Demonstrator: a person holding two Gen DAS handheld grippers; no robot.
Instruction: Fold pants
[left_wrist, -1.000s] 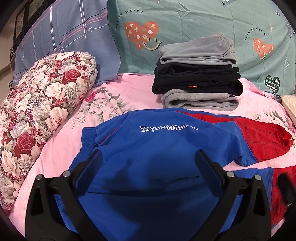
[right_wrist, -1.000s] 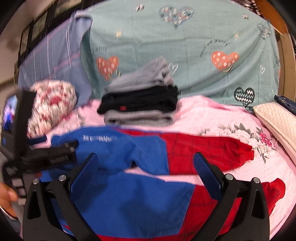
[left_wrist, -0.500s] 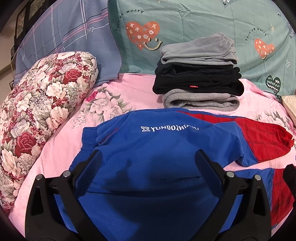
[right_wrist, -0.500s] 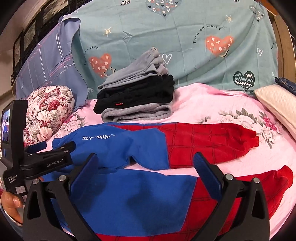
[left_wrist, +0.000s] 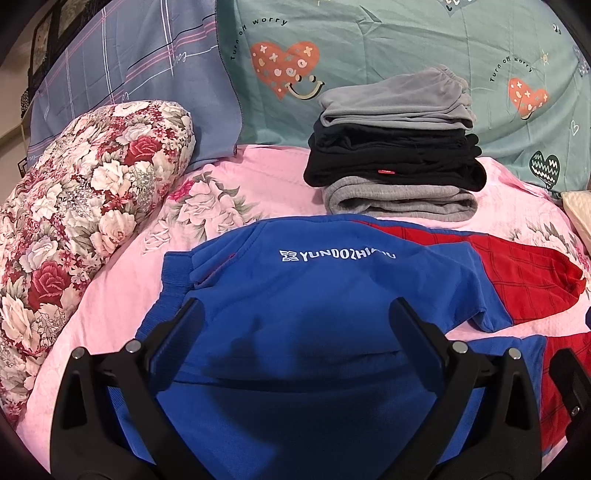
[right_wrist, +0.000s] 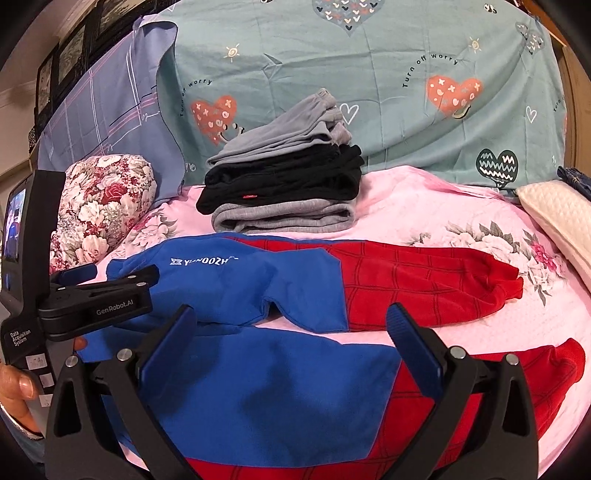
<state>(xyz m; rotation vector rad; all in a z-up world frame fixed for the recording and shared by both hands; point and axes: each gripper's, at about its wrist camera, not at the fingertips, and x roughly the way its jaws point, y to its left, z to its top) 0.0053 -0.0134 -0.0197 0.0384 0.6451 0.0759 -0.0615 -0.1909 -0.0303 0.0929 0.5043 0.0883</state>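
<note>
Little has been moved since the earlier frames: the blue-and-red pants (right_wrist: 332, 291) are still spread unfolded on the bed (right_wrist: 424, 206), nothing gripped by the wide-open left hand-held gripper (left_wrist: 295, 321) or right hand-held gripper (right_wrist: 291, 325), so every fold is judged left.

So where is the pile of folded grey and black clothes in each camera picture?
Left wrist: the folded stack sits upper right of centre, just behind the blue and red pants.
Right wrist: the folded stack sits just above centre, again behind the pants.
Shared landmark: the floral pillow, left of the stack.
</note>
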